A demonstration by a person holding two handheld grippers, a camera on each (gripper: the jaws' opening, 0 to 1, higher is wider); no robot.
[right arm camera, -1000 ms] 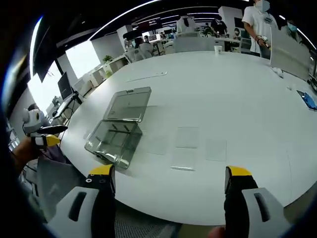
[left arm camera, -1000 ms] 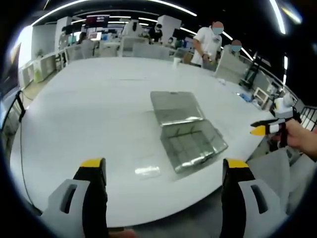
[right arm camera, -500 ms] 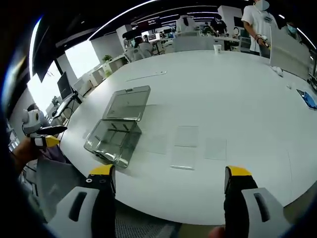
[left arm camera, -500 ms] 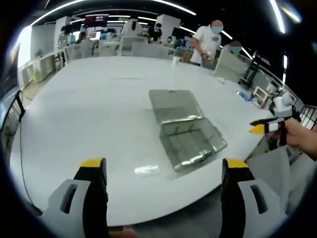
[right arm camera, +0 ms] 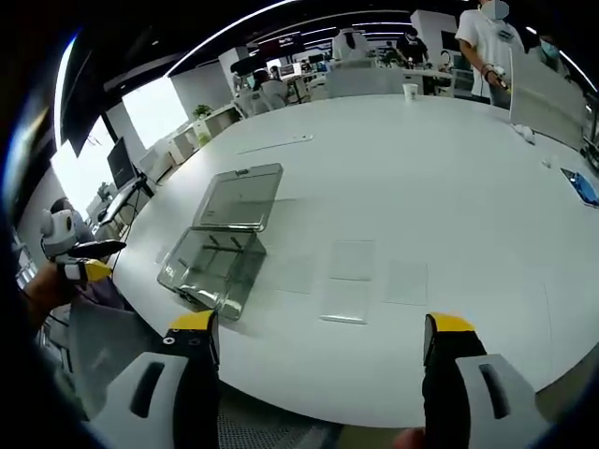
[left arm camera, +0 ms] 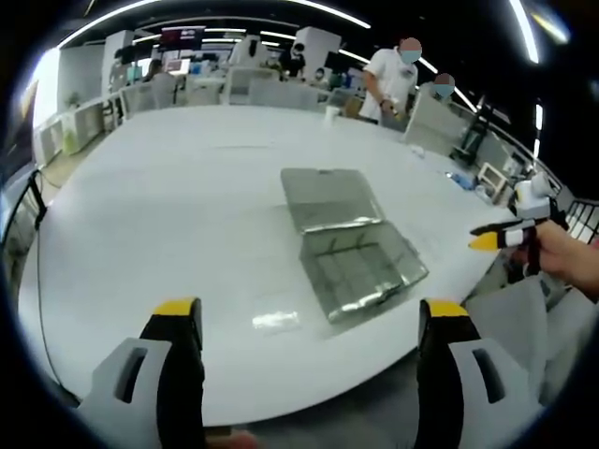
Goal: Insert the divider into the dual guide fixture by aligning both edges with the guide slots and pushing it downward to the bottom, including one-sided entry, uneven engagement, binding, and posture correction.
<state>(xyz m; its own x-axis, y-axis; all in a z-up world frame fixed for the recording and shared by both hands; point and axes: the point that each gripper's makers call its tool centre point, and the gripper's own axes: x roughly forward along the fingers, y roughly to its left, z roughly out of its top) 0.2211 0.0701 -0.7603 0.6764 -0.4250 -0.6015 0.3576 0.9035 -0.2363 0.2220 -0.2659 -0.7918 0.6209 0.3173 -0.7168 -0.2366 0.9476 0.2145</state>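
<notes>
A clear plastic box with inner guide slots (left arm camera: 363, 269) lies open on the white table (left arm camera: 168, 196), its lid (left arm camera: 329, 198) folded flat behind it. The box (right arm camera: 213, 265) and the lid (right arm camera: 240, 197) also appear in the right gripper view. Several clear divider sheets (right arm camera: 349, 296) lie flat on the table to the right of the box. One small clear sheet (left arm camera: 277, 321) lies near the table's front edge. My left gripper (left arm camera: 309, 323) stands open, short of the table. My right gripper (right arm camera: 318, 341) is open too, with nothing between its jaws. The right gripper (left arm camera: 510, 234) shows at the right of the left gripper view, the left gripper (right arm camera: 75, 257) at the left of the right gripper view.
A paper cup (right arm camera: 410, 92) stands at the table's far side. A blue object (right arm camera: 582, 189) lies near the right edge. A person in a white shirt (left arm camera: 391, 79) stands beyond the table among chairs and desks. Grey chair backs (left arm camera: 524, 327) sit near the table's edge.
</notes>
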